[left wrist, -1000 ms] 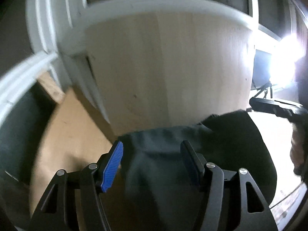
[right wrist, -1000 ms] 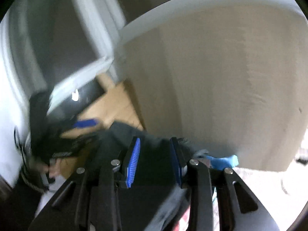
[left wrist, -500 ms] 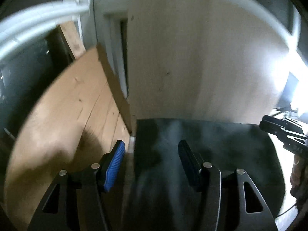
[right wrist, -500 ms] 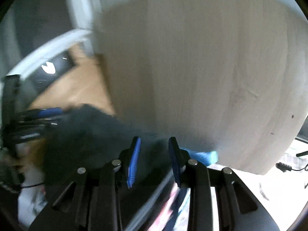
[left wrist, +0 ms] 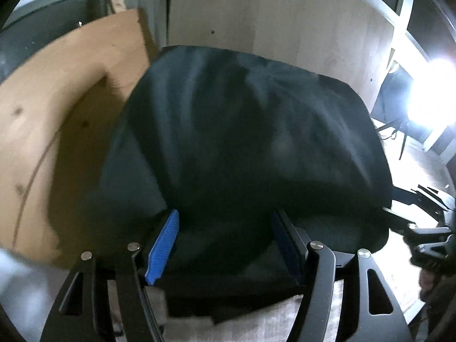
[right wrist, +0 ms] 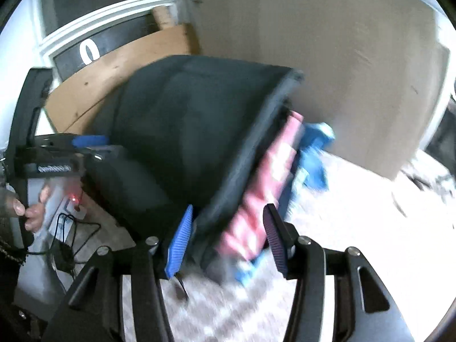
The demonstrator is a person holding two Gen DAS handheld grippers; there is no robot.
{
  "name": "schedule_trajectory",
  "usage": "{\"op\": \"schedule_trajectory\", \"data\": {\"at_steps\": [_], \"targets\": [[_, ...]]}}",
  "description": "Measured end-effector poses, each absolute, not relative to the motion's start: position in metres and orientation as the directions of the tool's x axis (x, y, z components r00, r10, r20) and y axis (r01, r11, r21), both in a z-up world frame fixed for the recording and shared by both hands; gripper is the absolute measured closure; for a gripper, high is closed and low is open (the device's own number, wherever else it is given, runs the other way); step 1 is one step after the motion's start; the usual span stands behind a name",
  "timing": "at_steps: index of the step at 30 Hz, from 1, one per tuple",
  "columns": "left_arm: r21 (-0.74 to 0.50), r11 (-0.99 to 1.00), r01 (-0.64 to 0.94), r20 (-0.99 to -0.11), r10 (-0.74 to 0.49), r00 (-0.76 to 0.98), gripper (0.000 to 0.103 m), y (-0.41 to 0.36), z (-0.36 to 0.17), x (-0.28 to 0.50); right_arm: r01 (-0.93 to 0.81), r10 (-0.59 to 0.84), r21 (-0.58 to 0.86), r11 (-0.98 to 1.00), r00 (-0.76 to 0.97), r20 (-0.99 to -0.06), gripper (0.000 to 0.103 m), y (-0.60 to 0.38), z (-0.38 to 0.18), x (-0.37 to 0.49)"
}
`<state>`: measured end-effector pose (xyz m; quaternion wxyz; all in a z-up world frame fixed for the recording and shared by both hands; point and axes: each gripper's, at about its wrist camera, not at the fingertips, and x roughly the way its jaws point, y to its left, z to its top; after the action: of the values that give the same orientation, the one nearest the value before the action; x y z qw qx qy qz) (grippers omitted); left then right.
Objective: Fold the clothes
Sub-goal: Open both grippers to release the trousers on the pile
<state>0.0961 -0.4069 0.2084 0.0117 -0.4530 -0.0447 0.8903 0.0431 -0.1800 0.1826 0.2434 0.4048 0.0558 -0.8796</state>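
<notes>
A dark, near-black garment [left wrist: 242, 148] billows in front of both cameras; it also fills the middle of the right wrist view [right wrist: 182, 131]. My left gripper [left wrist: 225, 245] is open, with the cloth lying between and over its blue-padded fingers. My right gripper [right wrist: 228, 239] is open, the garment's hem running down between its fingers. The right gripper shows at the right edge of the left wrist view [left wrist: 424, 228], and the left gripper shows at the left of the right wrist view [right wrist: 51, 154].
A pink-and-white patterned cloth [right wrist: 265, 188] and a blue cloth [right wrist: 313, 154] lie beside the dark garment on a pale patterned surface [right wrist: 356, 222]. A light wood panel [left wrist: 270, 17] stands behind, a brown board [left wrist: 57, 108] to the left. Cables [right wrist: 65, 245] lie at lower left.
Both grippers have opened wider. The dark garment has swung forward and spread out, now covering most of both views. The cameras have tilted down toward the pale surface.
</notes>
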Motion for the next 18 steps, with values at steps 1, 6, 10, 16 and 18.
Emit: {"op": "schedule_trajectory", "data": {"at_steps": [1, 6, 10, 16, 18], "targets": [[-0.071, -0.997, 0.041, -0.804, 0.033, -0.594, 0.039, -0.404, 0.213, 0.103, 0.443, -0.354, 0.086, -0.892, -0.569, -0.742, 0.053, -0.169, 0.183, 0.048], [-0.018, -0.995, 0.095, -0.765, -0.047, -0.642, 0.032, -0.369, 0.236, 0.143, 0.35, -0.339, 0.148, -0.925, -0.584, -0.738, 0.046, -0.092, 0.184, 0.078], [-0.009, -0.994, 0.112, -0.739, -0.069, -0.67, 0.027, -0.333, 0.25, 0.179, 0.311, -0.331, 0.174, -0.935, -0.58, -0.744, 0.045, -0.049, 0.177, 0.094], [-0.017, -0.986, 0.169, -0.72, -0.105, -0.686, 0.026, -0.288, 0.245, 0.216, 0.295, -0.341, 0.204, -0.933, -0.549, -0.763, 0.045, 0.001, 0.174, 0.126], [-0.035, -0.983, 0.182, -0.711, -0.103, -0.695, 0.025, -0.275, 0.245, 0.224, 0.302, -0.345, 0.203, -0.931, -0.552, -0.759, 0.042, 0.015, 0.177, 0.129]]}}
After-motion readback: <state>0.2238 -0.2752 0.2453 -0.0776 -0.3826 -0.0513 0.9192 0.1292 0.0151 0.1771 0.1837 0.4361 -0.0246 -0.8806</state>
